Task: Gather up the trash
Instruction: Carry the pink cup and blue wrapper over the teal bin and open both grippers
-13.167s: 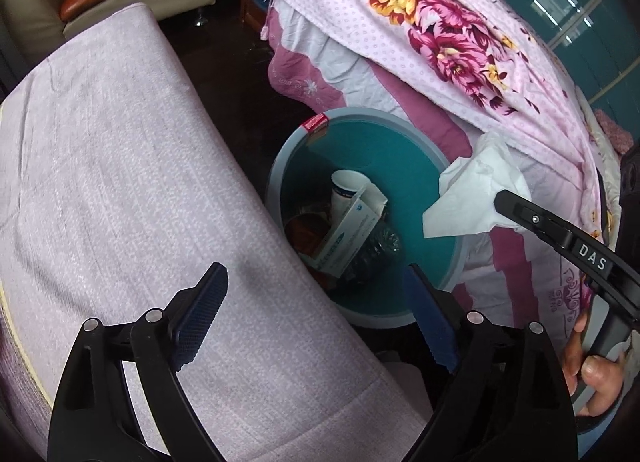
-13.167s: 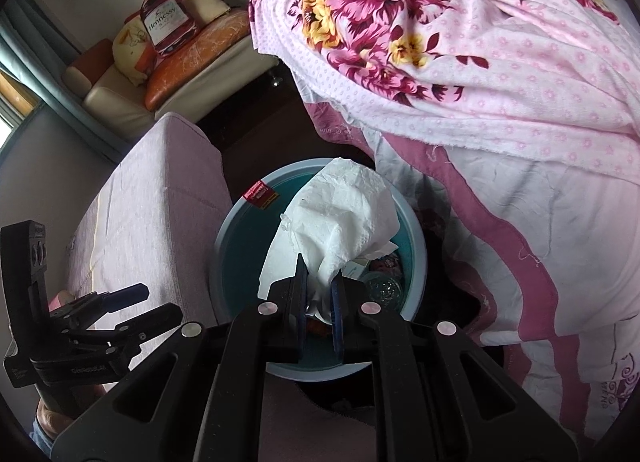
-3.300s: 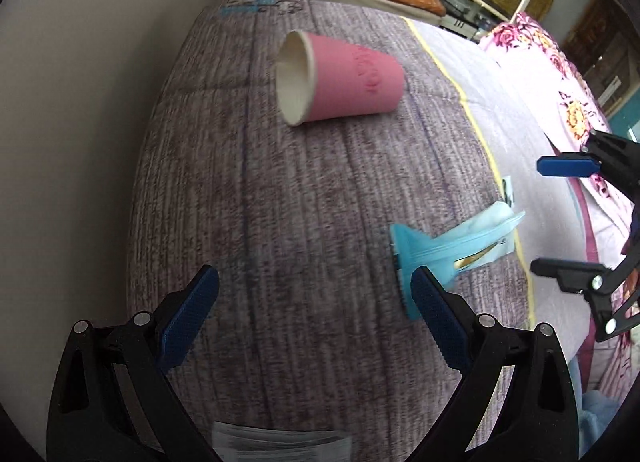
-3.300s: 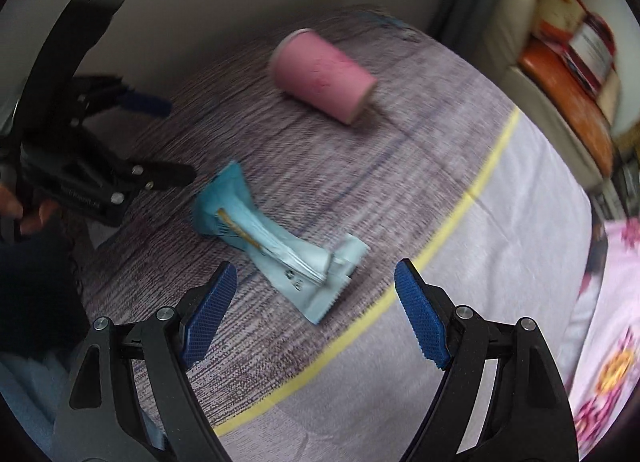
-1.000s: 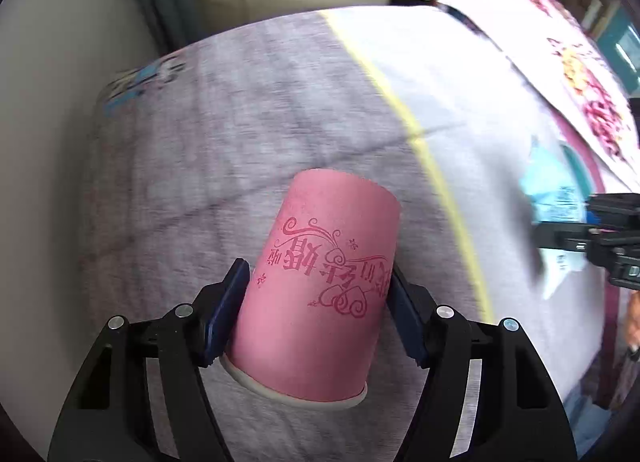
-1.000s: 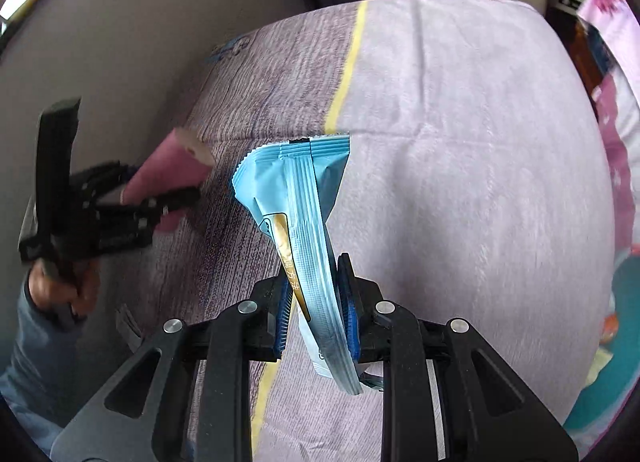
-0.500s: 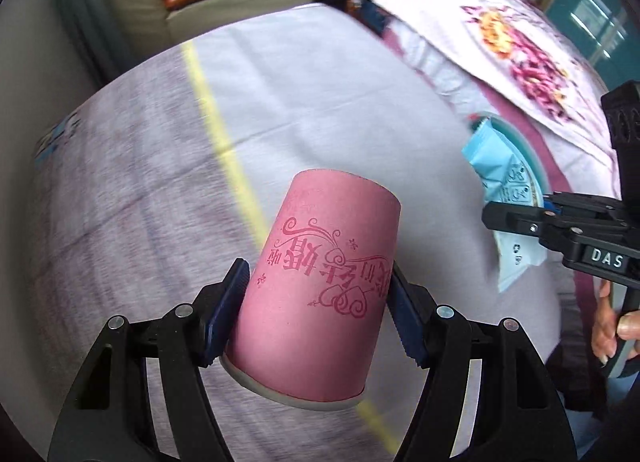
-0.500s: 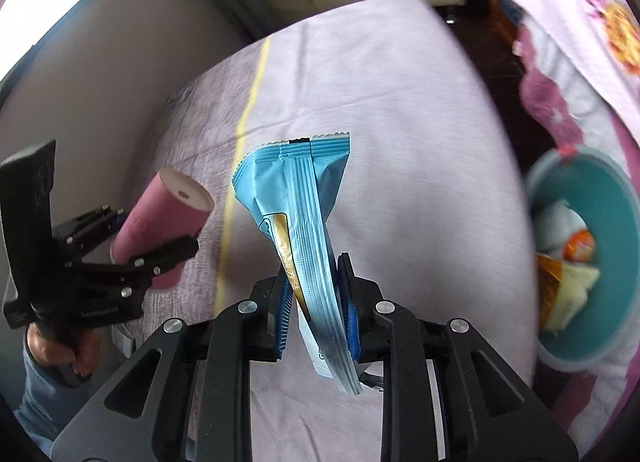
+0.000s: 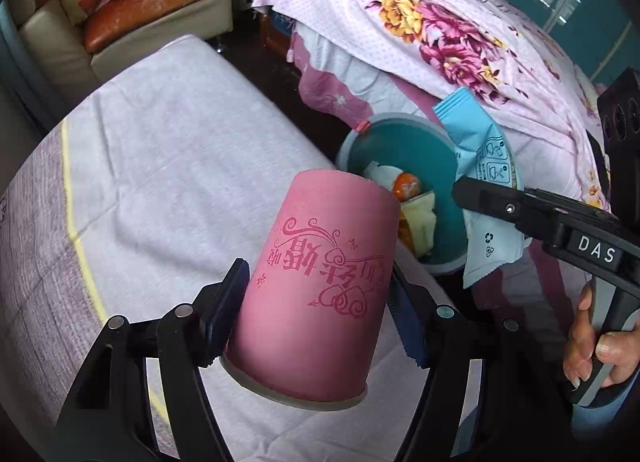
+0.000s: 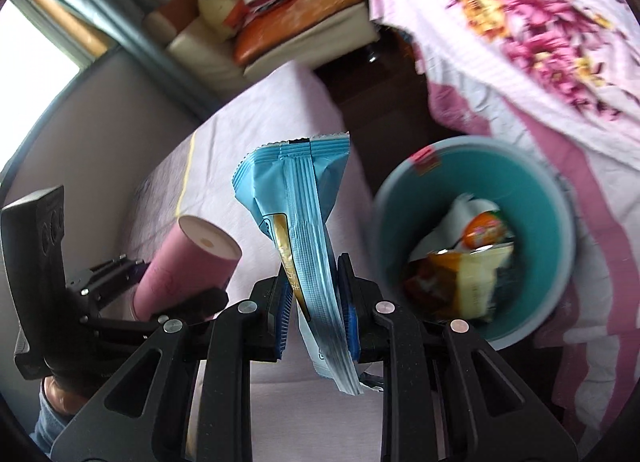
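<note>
Left gripper (image 9: pixel 316 318) clamps the pink cup (image 9: pixel 320 282) across its lower body, one pad on each side. Cup is held upside down relative to its print: rim nearest the camera, closed base pointing away and up, long axis running along the fingers and leaning slightly right in the left view. In the right view the cup's (image 10: pixel 188 266) pale base faces up and to the right.

Right gripper (image 10: pixel 316 306) stands narrow, pinched on the blue wrapper (image 10: pixel 300 222). Wrapper's long axis runs roughly along the fingers: crimped top end sticks up past the pads, lower end hangs out toward the camera. In the left view the wrapper (image 9: pixel 480 166) overlaps the bin's right rim.

Bin (image 10: pixel 568 222), teal inside with a grey rim, sits on dark floor between the mattress (image 9: pixel 168 166) and the floral bedding (image 9: pixel 440 22). It already holds trash: an orange-topped item, a yellow-orange packet, white paper. A red tag sits on its rim.

Cup is over the mattress, near its edge, with the bin just beyond it. Nothing lies between the cup or wrapper and the bin opening. The bedding drapes down close behind the bin. A sofa (image 9: pixel 132 22) with cushions stands at the far end. A hand (image 9: pixel 596 346) grips the right gripper's handle.
</note>
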Available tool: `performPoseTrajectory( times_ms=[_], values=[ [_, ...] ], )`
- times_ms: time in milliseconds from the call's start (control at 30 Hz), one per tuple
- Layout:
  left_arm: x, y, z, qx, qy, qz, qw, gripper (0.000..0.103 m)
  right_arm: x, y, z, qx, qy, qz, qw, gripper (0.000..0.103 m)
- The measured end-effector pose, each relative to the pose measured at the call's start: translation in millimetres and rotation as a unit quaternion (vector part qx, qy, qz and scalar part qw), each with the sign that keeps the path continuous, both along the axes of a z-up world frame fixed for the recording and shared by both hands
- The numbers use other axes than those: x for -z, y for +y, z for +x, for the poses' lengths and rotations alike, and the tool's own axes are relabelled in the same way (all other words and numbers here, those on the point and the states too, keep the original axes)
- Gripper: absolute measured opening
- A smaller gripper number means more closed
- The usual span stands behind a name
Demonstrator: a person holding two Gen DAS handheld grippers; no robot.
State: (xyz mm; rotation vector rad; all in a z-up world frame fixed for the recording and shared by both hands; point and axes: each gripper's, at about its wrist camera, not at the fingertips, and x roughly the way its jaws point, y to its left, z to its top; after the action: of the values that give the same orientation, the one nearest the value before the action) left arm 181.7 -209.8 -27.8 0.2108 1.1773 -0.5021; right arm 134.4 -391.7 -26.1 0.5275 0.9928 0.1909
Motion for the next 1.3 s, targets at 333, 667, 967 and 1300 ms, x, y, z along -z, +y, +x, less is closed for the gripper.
performPoseTrajectory(
  times_ms=[333,667,967,1300],
  values=[
    [5,-55,10,0.014,0.007,-0.004,0.9999,0.069,5,-65,-8,0.061,-0.001,0.007,0.998,0.021],
    [20,-104,16,0.040,0.011,0.005,0.9991,0.069,15,-103,-7,0.090,0.003,0.013,0.996,0.021],
    [35,-110,25,0.033,0.021,0.008,0.9992,0.069,20,-109,-1,0.094,0.012,0.009,0.995,0.021],
    [43,-112,33,0.028,0.024,-0.001,0.9993,0.076,20,-107,6,0.101,0.024,-0.004,0.995,0.021]
  ],
)
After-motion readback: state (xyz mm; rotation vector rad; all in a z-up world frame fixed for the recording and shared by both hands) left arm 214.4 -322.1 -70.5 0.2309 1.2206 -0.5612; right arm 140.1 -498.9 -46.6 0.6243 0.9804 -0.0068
